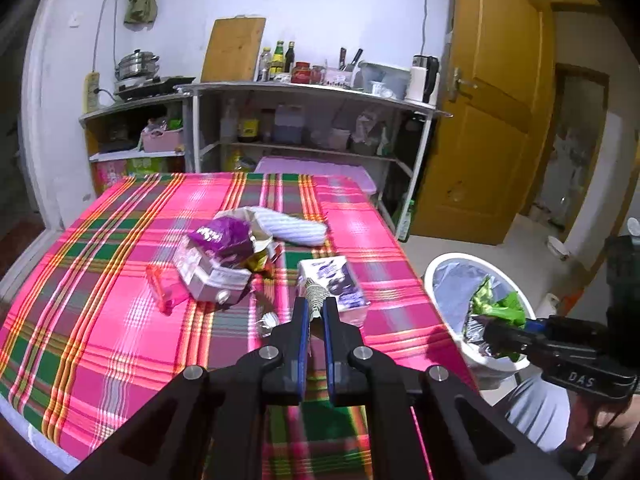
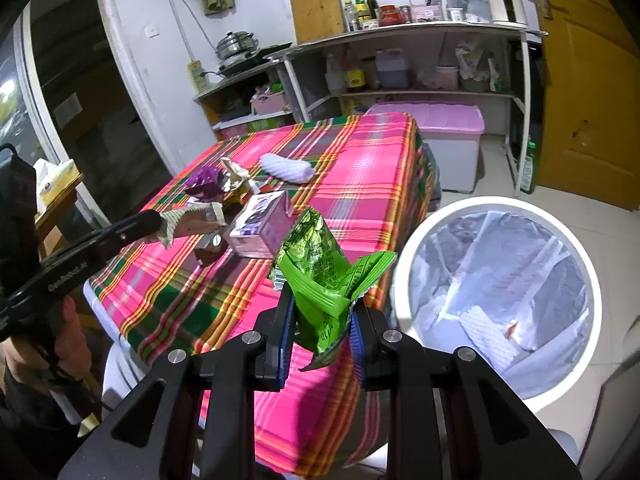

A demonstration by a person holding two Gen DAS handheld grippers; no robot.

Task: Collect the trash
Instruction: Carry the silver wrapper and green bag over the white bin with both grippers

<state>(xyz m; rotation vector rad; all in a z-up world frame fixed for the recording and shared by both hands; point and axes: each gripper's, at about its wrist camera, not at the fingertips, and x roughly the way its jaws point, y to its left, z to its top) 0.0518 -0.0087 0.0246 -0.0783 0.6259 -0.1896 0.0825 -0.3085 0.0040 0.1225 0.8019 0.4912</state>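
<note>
My left gripper point(image 1: 315, 307) is shut on a small crinkled wrapper point(image 1: 314, 295), held above the plaid table; it also shows in the right wrist view point(image 2: 188, 220). My right gripper point(image 2: 320, 312) is shut on a green snack bag point(image 2: 324, 276) and holds it beside the white trash bin point(image 2: 408, 248), which is lined with a clear bag; the bin also shows in the left wrist view point(image 1: 436, 268). On the table lie a purple snack bag point(image 1: 224, 238), a silver carton point(image 1: 212, 280), a pink wrapper point(image 1: 164, 288), a purple-and-white box point(image 1: 336, 282) and a white ribbed foam sleeve point(image 1: 292, 226).
The table wears a pink plaid cloth point(image 1: 100, 320). Behind it stand white shelves point(image 1: 304, 120) with bottles and jars, a pink-lidded storage box point(image 2: 436, 128) on the floor, and a yellow door point(image 1: 488, 112) at the right. The bin stands on the floor off the table's right edge.
</note>
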